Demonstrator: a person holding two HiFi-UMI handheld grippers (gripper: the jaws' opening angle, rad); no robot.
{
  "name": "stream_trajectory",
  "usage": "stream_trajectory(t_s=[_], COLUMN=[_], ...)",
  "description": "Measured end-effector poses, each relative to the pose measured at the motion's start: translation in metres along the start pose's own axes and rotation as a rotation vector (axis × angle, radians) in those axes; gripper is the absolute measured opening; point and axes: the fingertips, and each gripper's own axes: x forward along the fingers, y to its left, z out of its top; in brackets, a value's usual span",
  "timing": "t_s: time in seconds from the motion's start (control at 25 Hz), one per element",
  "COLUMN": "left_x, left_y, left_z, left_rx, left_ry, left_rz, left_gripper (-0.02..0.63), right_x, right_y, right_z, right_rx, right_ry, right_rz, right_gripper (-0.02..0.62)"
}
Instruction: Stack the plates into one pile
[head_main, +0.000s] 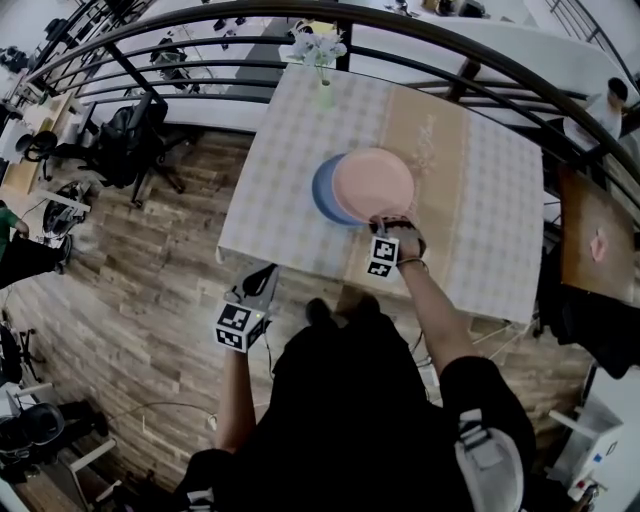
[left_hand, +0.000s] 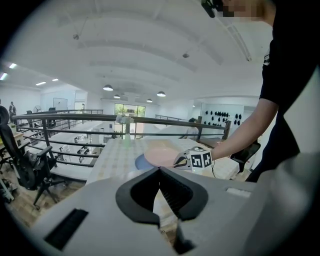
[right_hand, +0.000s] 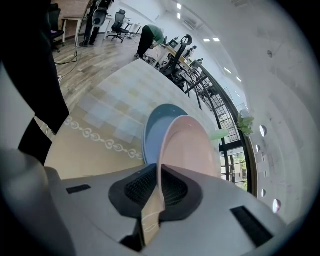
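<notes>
the right gripper (head_main: 388, 226) is clamped on the near rim of the pink plate (head_main: 372, 183); that plate lies over the blue plate (head_main: 322, 192) on the table (head_main: 480, 200), offset so that a crescent of blue shows at one side; whether it rests on the blue one or hangs just above it i cannot tell; the left gripper (head_main: 262, 282) is held off the table's near edge, its jaws together on nothing.

what could go wrong, as i judge it: the hold is a thin pinch on one rim only, so the plate could pivot or slip out if it tips further; let go off-centre, it may sit crooked or slide on the smooth blue plate; a sideways nudge to centre it could drag the blue plate and rumple the cloth.

the table wears a pale checked cloth (head_main: 290, 150) with a tan runner (head_main: 425, 140) down the middle; a vase of flowers (head_main: 322, 62) stands at its far edge; a dark curved railing (head_main: 200, 42) runs behind; wood floor (head_main: 150, 260) and an office chair (head_main: 130, 140) lie to the left.
</notes>
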Motion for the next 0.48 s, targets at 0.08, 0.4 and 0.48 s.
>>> stream_trajectory(t_s=[0.08, 0.4, 0.48], left_x=[-0.004, -0.018, -0.021], left_y=[0.002, 0.012, 0.015], left_z=[-0.001, -0.006, -0.009], left_rx=[-0.002, -0.011, -0.012], left_ry=[-0.001, 0.004, 0.004], left_rz=[0.005, 0.025, 0.029], left_gripper=[0.0, 0.002, 0.0], right_x=[0.001, 0.005, 0.008], right_y=[0.001, -0.002, -0.003], right_z=[0.006, 0.027, 0.032], right_rx=[-0.001, -0.028, -0.031], right_ry=[-0.003, -0.013, -0.012], right_rz=[0.002, 0.009, 0.012], right_gripper=[0.017, 0.018, 0.018])
